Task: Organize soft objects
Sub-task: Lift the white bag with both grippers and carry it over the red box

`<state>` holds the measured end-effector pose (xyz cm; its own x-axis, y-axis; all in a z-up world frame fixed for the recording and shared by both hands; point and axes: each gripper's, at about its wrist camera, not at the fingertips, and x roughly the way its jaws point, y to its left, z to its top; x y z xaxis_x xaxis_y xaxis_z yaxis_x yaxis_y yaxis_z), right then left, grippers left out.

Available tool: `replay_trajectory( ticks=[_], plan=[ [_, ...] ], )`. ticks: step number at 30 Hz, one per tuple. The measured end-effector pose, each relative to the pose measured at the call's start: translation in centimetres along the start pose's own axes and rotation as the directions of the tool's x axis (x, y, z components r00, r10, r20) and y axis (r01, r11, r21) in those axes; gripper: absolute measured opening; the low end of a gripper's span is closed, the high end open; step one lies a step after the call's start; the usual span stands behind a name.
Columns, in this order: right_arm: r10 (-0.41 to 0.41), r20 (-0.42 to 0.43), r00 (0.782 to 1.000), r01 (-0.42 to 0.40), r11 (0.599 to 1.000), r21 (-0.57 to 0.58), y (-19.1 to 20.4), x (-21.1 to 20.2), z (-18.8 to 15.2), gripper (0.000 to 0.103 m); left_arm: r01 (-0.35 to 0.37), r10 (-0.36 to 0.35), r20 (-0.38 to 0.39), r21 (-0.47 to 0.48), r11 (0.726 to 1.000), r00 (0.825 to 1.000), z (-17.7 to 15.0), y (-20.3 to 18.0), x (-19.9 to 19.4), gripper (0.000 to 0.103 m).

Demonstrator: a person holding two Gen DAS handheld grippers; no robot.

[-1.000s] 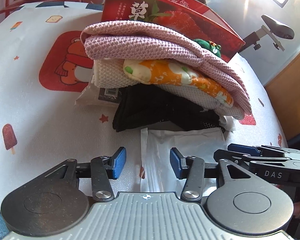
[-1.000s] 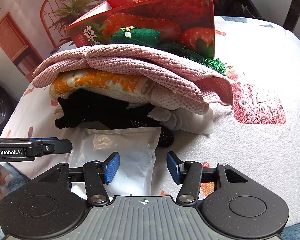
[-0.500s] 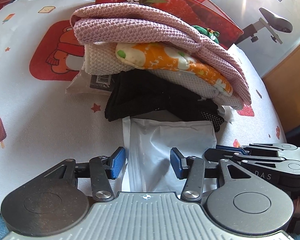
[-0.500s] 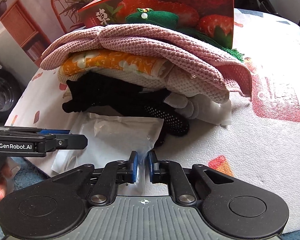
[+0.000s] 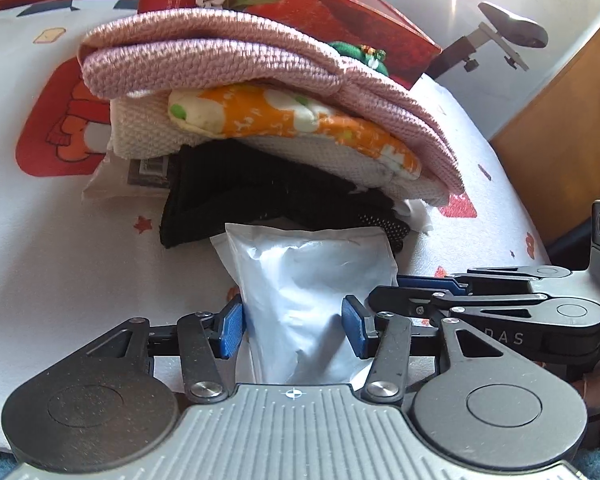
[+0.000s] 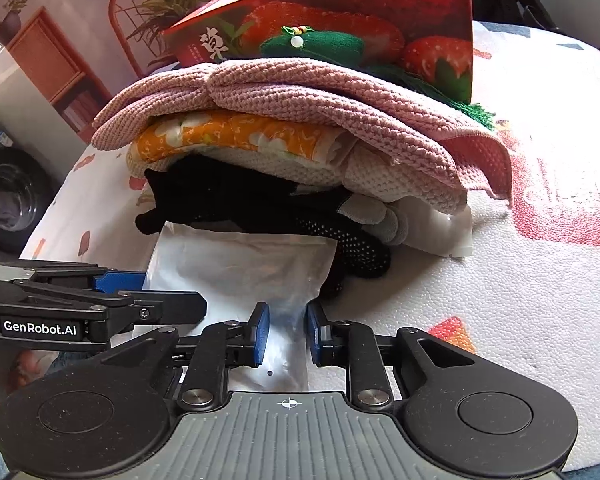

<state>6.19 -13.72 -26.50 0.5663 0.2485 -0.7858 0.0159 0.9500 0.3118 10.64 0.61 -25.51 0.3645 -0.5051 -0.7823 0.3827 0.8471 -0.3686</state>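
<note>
The white plastic pouch [image 5: 312,276] lay flat on the printed tablecloth [image 5: 52,240], its far edge tucked under the pile of soft things and its near end toward me. In my left wrist view the left gripper [image 5: 293,326] straddled that near end, blue pads standing apart with the pouch between them; I could not tell whether either pad pressed on it. In my right wrist view the right gripper [image 6: 287,334] sat over a corner of the same pouch [image 6: 240,264], its jaws narrow and opening, with the plastic in the gap and the pads not pinching it as far as I could see.

Just beyond the pouch a black knit glove [image 5: 260,196] sprawled across its far edge, dotted fingertips showing toward the right. On the glove rested a cream knitted cloth [image 5: 140,136], then an orange floral padded piece [image 5: 268,116], and over everything a folded pink knitted cloth [image 5: 204,60] that drooped down the right side of the stack. A small green plush item [image 6: 312,46] perched at the back of the pink layer, its fringe trailing down the right side in my right wrist view.

Behind the pile stood a red strawberry-printed box [image 6: 380,20], open at the top. Each gripper appeared at the edge of the other's view, close beside the pouch.
</note>
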Motion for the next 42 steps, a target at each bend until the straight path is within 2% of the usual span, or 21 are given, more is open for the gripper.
replay_trajectory(
  ticks=[5, 10, 17, 21, 26, 29, 33, 36, 40, 42],
  plan=[
    [0.004, 0.074, 0.997, -0.001, 0.999, -0.034, 0.7, -1.9, 0.4, 0.019, 0.011, -0.012, 0.066, 0.018, 1.0, 0.998, 0.3, -0.4, -1.9, 0.051],
    [0.007, 0.161, 0.987, 0.005, 0.997, -0.071, 1.6, -4.3, 1.2, 0.019, -0.027, 0.004, 0.168, 0.136, 0.99, 0.986, 0.9, -2.5, -4.5, 0.051],
    [0.037, 0.283, 0.958, -0.015, 0.997, -0.079, 1.7, -7.7, 3.7, 0.019, -0.051, -0.018, 0.28, 0.236, 0.97, 0.96, 3.4, -4.8, -7.7, 0.051],
    [0.042, 0.342, 0.939, -0.006, 0.994, -0.108, 1.6, -9.1, 6.0, 0.019, -0.068, -0.024, 0.325, 0.267, 0.961, 0.945, 6.2, -5.6, -8.6, 0.051],
    [0.03, 0.397, 0.917, 0.033, 0.988, -0.149, 1.1, -9.3, 10.3, 0.019, -0.082, -0.027, 0.365, 0.278, 0.957, 0.931, 10.6, -6.3, -8.0, 0.051],
    [0.017, 0.425, 0.905, 0.058, 0.985, -0.162, 0.4, -8.9, 13.4, 0.019, -0.078, -0.024, 0.375, 0.255, 0.964, 0.927, 13.7, -6.0, -7.0, 0.051],
    [-0.001, 0.457, 0.889, 0.076, 0.986, -0.145, -0.8, -7.8, 17.4, 0.02, -0.092, -0.02, 0.421, 0.244, 0.965, 0.907, 17.6, -5.9, -5.8, 0.051],
    [-0.016, 0.482, 0.876, 0.081, 0.99, -0.115, -1.8, -6.7, 19.8, 0.021, -0.111, -0.013, 0.469, 0.234, 0.966, 0.883, 19.4, -6.0, -5.1, 0.051],
    [-0.039, 0.493, 0.869, 0.101, 0.99, -0.1, -2.8, -4.5, 22.1, 0.022, -0.156, 0.025, 0.488, 0.23, 0.961, 0.873, 21.6, -6.2, -3.3, 0.051],
    [-0.052, 0.494, 0.868, 0.12, 0.987, -0.106, -2.9, -3.4, 22.7, 0.022, -0.175, 0.044, 0.486, 0.228, 0.958, 0.873, 22.4, -6.0, -2.4, 0.051]
  ],
)
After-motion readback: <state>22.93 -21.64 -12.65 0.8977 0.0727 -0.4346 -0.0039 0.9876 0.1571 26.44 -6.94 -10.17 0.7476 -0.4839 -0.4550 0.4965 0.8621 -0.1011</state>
